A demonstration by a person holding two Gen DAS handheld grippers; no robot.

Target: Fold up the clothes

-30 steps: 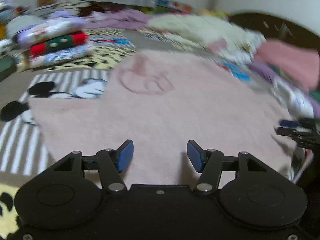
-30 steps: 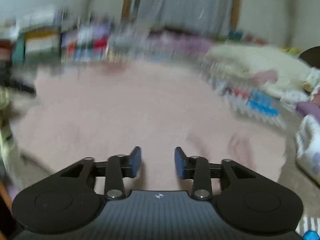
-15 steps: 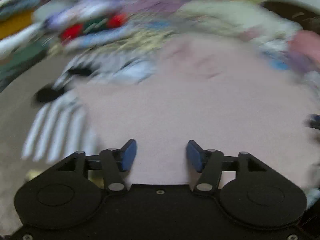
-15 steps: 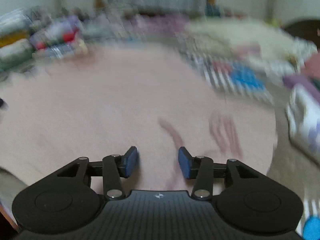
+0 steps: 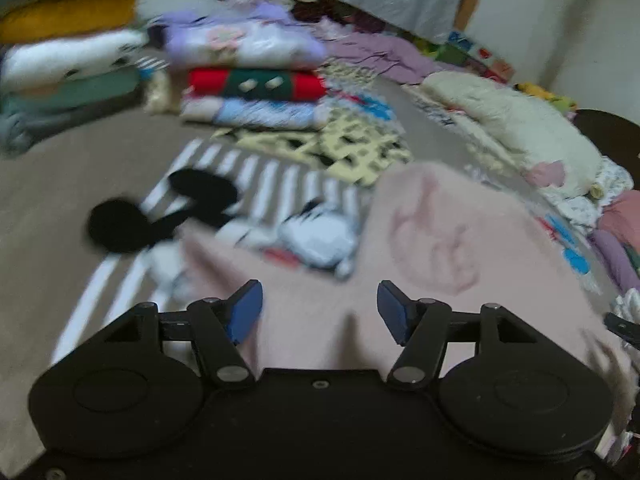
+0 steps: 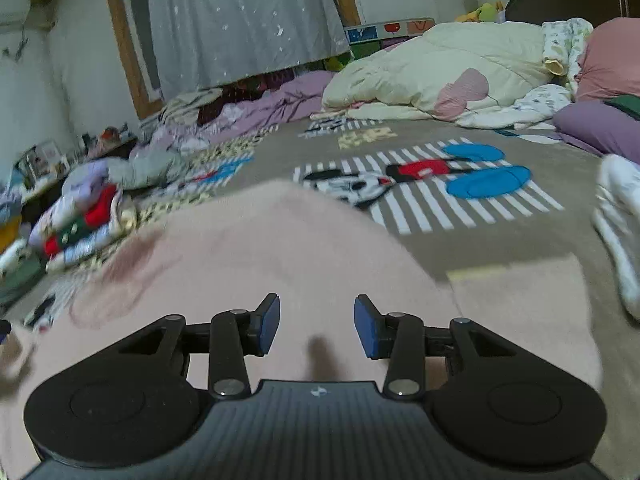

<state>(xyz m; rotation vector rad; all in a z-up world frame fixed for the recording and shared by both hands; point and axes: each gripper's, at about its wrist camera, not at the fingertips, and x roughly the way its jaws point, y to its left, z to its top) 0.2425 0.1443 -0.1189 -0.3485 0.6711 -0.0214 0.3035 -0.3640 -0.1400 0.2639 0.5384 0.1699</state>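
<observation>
Here the pink garment (image 5: 460, 264) fills the lower middle and right of the left wrist frame, spread over the cartoon-print bedcover (image 6: 460, 184), a fainter motif on its chest. Both the left gripper (image 5: 320, 308) and the right gripper (image 6: 316, 324) hover over it with jaws apart, holding nothing. To fold it well, each should probably pinch one edge cleanly, lift evenly, and lay edge to edge. Folded stacks (image 5: 248, 84) sit upper left.

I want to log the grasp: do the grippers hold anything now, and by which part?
Nothing is held. The left gripper and right gripper both have open jaws above the pink garment, with no fabric between them.
</observation>
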